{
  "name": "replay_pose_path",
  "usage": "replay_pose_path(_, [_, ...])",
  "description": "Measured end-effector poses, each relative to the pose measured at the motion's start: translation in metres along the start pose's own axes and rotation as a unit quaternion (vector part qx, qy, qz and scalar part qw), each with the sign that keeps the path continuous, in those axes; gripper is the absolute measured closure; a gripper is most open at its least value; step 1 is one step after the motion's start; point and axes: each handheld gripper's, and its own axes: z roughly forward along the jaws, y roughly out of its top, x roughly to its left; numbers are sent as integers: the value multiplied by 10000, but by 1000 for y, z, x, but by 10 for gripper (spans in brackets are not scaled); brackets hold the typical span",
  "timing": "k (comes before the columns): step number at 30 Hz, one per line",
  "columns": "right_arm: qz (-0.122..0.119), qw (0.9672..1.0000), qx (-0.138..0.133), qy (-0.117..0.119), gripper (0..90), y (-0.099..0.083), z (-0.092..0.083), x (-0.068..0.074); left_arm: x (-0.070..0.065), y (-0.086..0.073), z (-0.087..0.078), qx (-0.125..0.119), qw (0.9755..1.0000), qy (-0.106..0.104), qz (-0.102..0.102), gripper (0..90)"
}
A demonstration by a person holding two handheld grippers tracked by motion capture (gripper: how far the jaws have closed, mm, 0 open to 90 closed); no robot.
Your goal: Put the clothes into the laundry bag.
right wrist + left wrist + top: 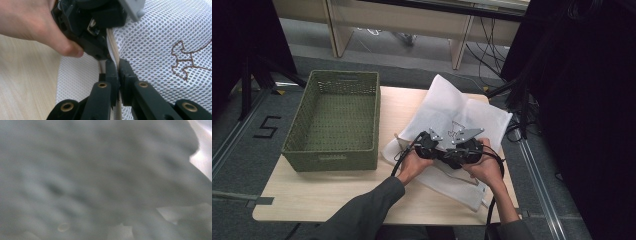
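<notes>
1. High view: a white mesh bag (462, 120) lies spread over the right half of the surface (327, 200), with a green basket (334, 120) to its left, close by but apart. Both hands meet at the bag's near edge, the left hand-held gripper (428, 144) and right hand-held gripper (468, 149) almost touching each other. My guess is the bag weighs next to nothing and is totally floppy, so it'll sag and drag rather than lift flat.

2. Left gripper view: just blurry pale mesh (100, 175) pressed right up against the lens. The jaws themselves are hidden here, but they're about as closed as they get, and they look pinched on the bag's edge in the right gripper view.

3. Right gripper view: the right hand-held gripper (118, 75) is clamped tight on the beige zipper (113, 47) at the bag's edge, with the left hand-held gripper (100, 53) just above it on the same strip. That zipper looks like the best place to grab: firmer than open mesh, less likely to snag or slip. There's a brown stitched logo (190, 60) off to the right.
</notes>
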Motion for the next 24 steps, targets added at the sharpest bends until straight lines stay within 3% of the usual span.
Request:
replay_pose_path(3, [20,10000,5,3,880,0,1,0,1,-4,-2,127,9999,-58,-33,773])
replay_pose_path(6, [7,10000,28,23,880,-1,2,-1,3,-11,-16,220,9996,-161,10,664])
replay_pose_path(13, [16,10000,44,37,879,-1,4,0,-1,-17,-39,324,9985,-441,65,585])
replay_pose_path(19, [36,10000,46,34,880,-1,4,-1,-9,-18,-40,273,9973,-682,20,569])
replay_pose_path(20, [21,10000,49,29,879,-1,4,0,-12,-18,-34,211,9967,-780,-111,570])
replay_pose_path(24, [36,10000,54,33,880,-1,4,0,-15,-14,-20,-52,9965,-774,-300,673])
